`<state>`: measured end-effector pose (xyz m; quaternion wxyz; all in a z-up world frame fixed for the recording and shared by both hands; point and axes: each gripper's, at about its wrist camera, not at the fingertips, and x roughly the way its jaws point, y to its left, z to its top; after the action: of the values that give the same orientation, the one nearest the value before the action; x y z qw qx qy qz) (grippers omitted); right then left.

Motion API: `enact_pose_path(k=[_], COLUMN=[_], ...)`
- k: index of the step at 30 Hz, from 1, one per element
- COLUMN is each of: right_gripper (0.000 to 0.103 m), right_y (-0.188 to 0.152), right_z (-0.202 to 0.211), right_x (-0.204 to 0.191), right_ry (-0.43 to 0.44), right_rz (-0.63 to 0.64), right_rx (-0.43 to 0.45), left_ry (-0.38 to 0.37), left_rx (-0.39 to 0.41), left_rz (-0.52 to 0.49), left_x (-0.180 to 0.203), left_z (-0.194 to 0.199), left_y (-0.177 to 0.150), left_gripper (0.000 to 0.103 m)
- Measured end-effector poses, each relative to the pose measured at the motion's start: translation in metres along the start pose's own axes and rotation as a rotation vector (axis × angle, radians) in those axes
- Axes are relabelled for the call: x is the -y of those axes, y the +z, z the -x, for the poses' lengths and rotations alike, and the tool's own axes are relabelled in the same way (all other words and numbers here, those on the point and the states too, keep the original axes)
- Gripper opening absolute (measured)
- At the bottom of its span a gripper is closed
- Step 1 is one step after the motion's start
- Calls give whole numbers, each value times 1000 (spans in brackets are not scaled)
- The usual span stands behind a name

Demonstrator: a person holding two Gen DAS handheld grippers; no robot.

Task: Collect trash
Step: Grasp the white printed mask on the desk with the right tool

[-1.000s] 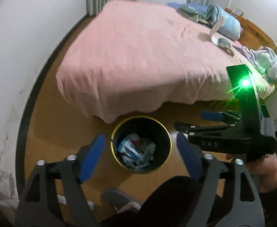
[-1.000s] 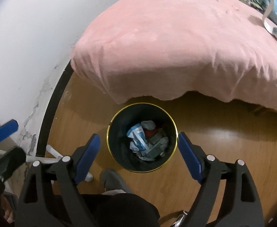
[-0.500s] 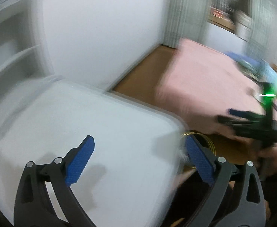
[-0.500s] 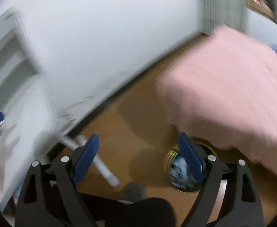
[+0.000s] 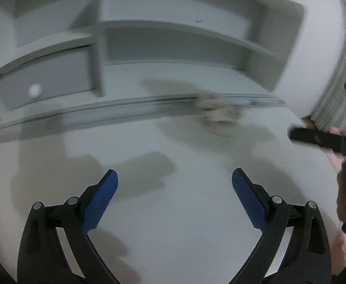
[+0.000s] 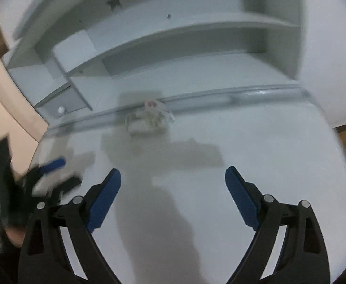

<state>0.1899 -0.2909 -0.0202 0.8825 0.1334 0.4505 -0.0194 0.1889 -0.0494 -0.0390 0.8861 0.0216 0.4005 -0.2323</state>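
Crumpled trash (image 6: 149, 116), pale and blurred, lies on the white desk (image 6: 255, 165) against a raised clear strip that runs across the top, below the grey shelf unit (image 6: 173, 35) with its small knobbed drawer (image 6: 64, 105). Left gripper (image 5: 174, 184) hangs over bare desk with both blue pads spread wide and nothing between them; the trash (image 5: 217, 111) sits ahead and to its right. Right gripper (image 6: 173, 177) is likewise agape and empty, the trash ahead and slightly left of it.
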Motion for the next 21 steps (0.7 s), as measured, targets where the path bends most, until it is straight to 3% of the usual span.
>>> enact_pose_path(k=[4,5,7,8,9,14,21], right_gripper=[82,77,55,30,27,26,26], right_y=[38,42,46,46,46,28,-46], right_z=[-51,-60,-74,-73,-68,-14,64], right_x=[-17,-21,-23,-26,-26,-8,36], right_ry=[-54,-57,-48,-54,-59,0,-15], right_rz=[9,7,3,15,17,-19,-38], right_rx=[-44,-63,-93,-81,-70,23,63], left_ry=[-41,-42,-52,-54,-51,-58,-87], left_rx=[-33,-48,-45,-42,-41,-33,-56], left_rz=[34,30,24,27,30,28,-15], left_x=[-2,0,2,-8,-9,-7,11], left_z=[-9,-11,-9,-2,-1,4,3], left_y=[-3,-4,-5,-11,-11,-14,-18], left_gripper=[94,94,94,94,94,94,93])
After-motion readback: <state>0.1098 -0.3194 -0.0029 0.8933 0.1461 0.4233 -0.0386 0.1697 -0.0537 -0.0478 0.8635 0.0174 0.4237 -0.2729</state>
